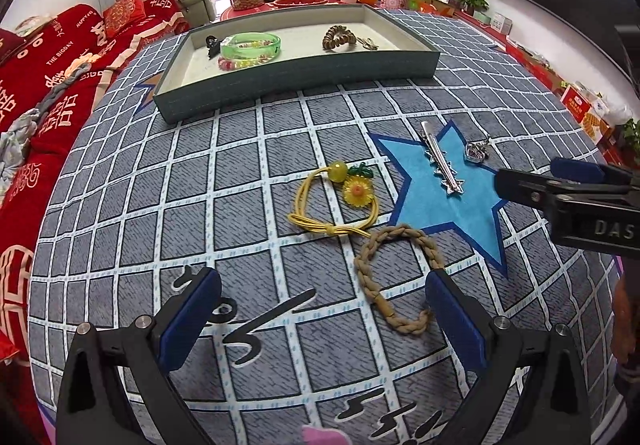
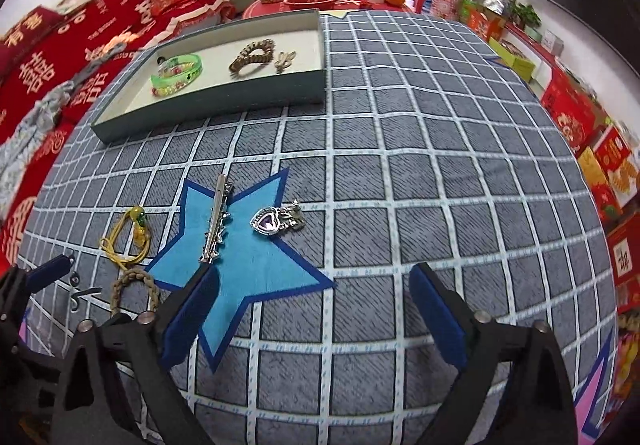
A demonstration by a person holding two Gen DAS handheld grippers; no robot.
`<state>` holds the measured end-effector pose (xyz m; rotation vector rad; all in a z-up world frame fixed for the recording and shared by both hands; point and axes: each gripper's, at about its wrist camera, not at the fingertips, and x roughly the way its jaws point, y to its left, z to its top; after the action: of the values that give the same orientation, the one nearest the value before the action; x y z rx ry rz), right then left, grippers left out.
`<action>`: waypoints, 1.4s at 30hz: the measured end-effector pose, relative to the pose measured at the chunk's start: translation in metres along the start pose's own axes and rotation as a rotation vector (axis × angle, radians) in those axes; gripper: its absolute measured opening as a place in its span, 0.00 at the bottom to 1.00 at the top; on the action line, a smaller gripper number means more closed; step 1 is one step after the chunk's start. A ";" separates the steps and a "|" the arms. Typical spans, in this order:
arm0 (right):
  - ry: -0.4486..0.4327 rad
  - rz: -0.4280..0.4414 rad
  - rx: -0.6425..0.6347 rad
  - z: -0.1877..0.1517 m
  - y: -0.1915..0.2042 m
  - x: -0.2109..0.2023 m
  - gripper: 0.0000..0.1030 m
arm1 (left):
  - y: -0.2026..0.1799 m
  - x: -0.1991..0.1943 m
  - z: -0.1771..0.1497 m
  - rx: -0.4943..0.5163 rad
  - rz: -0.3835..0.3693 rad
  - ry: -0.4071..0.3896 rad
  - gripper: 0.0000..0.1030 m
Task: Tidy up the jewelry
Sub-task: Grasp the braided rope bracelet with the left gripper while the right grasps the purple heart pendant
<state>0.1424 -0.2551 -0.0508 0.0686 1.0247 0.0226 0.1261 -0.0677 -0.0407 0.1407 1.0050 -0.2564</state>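
A green-walled tray [image 1: 300, 75] [image 2: 216, 105] at the far side holds a green bangle [image 1: 251, 45], a bead bracelet, a black clip, a brown coil tie [image 1: 339, 37] and a small pin. On the cloth lie a yellow sunflower hair tie [image 1: 340, 201] [image 2: 130, 235], a braided tan loop [image 1: 396, 277] [image 2: 134, 285], a silver star hair clip [image 1: 442, 161] [image 2: 216, 223] and a purple heart pendant [image 2: 270, 223] [image 1: 476, 151]. My left gripper [image 1: 324, 309] is open, its right pad beside the tan loop. My right gripper [image 2: 314, 309] is open and empty, near the star clip.
The grey checked cloth [image 2: 400, 149] with a blue star patch covers the table. A red sofa [image 1: 48, 77] runs along the left. A cluttered table stands behind the tray, and boxes [image 2: 580, 125] line the right wall.
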 end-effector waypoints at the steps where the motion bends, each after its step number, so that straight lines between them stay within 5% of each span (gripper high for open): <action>1: 0.000 0.000 -0.010 0.001 0.002 0.001 0.92 | -0.002 0.001 0.000 -0.001 0.001 0.004 1.00; 5: 0.005 -0.005 -0.050 0.006 0.008 0.011 0.87 | -0.008 0.002 -0.001 0.003 -0.015 0.015 1.00; 14: -0.009 -0.031 -0.096 0.017 0.017 0.023 0.72 | -0.023 0.001 -0.001 0.045 -0.040 0.005 0.82; 18: -0.018 -0.026 -0.109 0.019 0.021 0.023 0.60 | -0.031 -0.004 -0.002 0.069 -0.059 0.001 0.63; 21: -0.022 -0.025 -0.114 0.020 0.026 0.021 0.34 | -0.037 -0.007 -0.002 0.093 -0.080 -0.007 0.28; 22: -0.022 -0.030 -0.113 0.020 0.027 0.021 0.34 | -0.038 -0.007 -0.002 0.100 -0.090 -0.005 0.20; 31: -0.047 0.023 -0.018 0.017 0.007 0.006 0.32 | -0.020 -0.011 -0.002 0.031 -0.197 0.006 0.20; 42: -0.072 0.131 0.116 0.014 -0.022 -0.018 0.32 | -0.003 -0.031 0.006 0.006 -0.214 -0.045 0.20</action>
<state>0.1453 -0.2785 -0.0298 0.2405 0.9476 0.0800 0.1144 -0.0672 -0.0107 0.0320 0.9749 -0.4561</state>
